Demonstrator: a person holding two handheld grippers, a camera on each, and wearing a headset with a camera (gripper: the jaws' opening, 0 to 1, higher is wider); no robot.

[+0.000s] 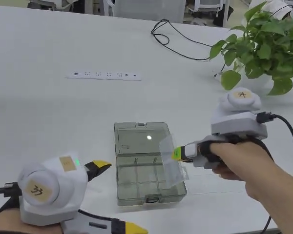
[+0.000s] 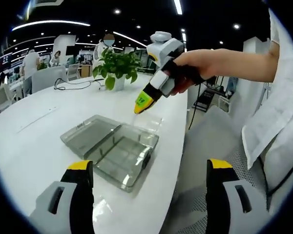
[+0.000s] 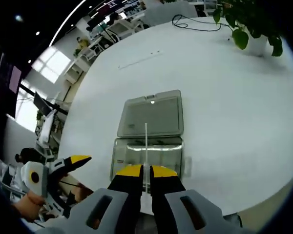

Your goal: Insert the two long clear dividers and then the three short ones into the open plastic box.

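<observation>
This is an open-plan office. A big white desk carries a flat power strip well ahead of the right tool, with a loose black cable and a potted plant further off. Beyond the left tool are office chairs, people and long ceiling lights.

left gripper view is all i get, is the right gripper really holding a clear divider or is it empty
Observer: Holding one. In the right gripper view the right gripper is shut on a thin clear plastic divider, seen edge-on.
Operator: where is it relative to the box
Observer: In the head view it hangs tilted over the right side of the base of the open smoky clear plastic box.
</observation>
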